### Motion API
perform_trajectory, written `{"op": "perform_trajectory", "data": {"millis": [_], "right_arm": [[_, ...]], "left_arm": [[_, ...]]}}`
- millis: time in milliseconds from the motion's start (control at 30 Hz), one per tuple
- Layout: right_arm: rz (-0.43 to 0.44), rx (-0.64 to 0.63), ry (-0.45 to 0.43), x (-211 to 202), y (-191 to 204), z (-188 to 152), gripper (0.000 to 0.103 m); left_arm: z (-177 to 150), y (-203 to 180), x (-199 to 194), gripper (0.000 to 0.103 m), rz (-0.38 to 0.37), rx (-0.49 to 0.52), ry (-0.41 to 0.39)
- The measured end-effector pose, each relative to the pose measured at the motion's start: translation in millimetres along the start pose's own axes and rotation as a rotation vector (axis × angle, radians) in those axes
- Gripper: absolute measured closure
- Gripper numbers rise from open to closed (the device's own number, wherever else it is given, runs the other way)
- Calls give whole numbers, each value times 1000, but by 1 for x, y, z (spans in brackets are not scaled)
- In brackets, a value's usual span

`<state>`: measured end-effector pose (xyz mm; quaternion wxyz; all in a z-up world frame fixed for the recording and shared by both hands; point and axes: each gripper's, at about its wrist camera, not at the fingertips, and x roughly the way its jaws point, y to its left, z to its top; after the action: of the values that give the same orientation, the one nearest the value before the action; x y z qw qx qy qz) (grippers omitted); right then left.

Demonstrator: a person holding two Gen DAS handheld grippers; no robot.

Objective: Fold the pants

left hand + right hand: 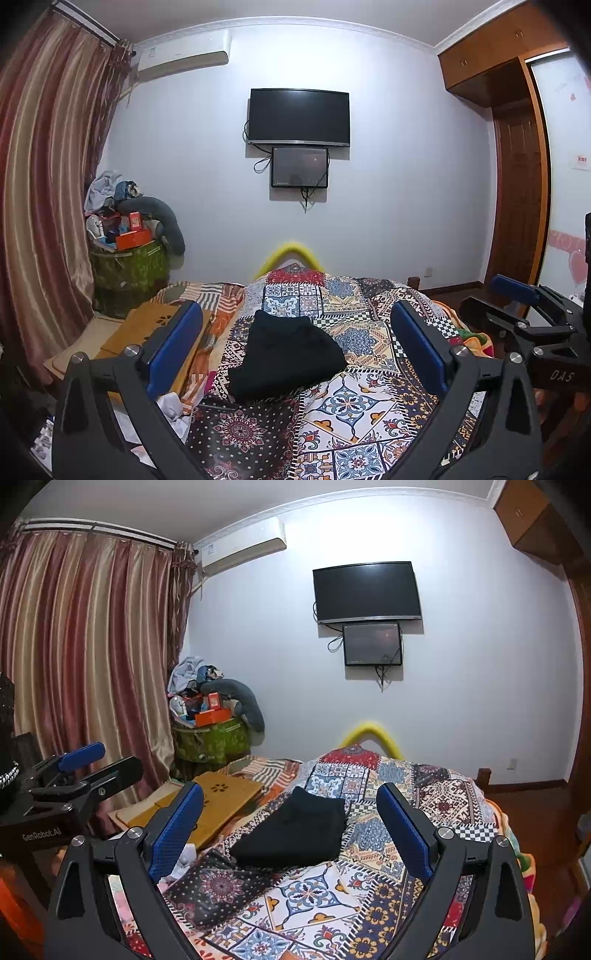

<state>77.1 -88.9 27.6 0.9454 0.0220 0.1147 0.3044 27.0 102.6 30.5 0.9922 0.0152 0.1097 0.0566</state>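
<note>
A: Where are the pants (286, 356) now?

B: On the bed (351, 402), lying on the patchwork quilt as a compact dark bundle, squared off and stacked in layers. Nothing touches them.

A: So the folding is finished?

B: I'd judge it nearly or fully done. The bundle looks small and tidy, with no loose leg trailing out. At most a last press or a straightened edge remains, though the black cloth hides its seams, so I can't count the folds.

A: And the tools?

B: The left hand-held gripper (295, 354) is spread wide and empty, raised above the quilt with the pants framed between its blue pads (173, 349). The right hand-held gripper (290, 834) is the same: released, holding nothing, lifted clear and aimed at the bundle. Each shows at the edge of the other's view, so they hang side by side, level, near the person's end of the bed.
</note>
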Motion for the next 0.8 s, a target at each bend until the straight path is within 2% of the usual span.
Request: {"op": "perform_trajectory", "data": {"millis": [800], "right_arm": [[-6,18,25,-4,-2,-1,8]], "left_arm": [[-9,1,15,0,-27,-1,40]]}}
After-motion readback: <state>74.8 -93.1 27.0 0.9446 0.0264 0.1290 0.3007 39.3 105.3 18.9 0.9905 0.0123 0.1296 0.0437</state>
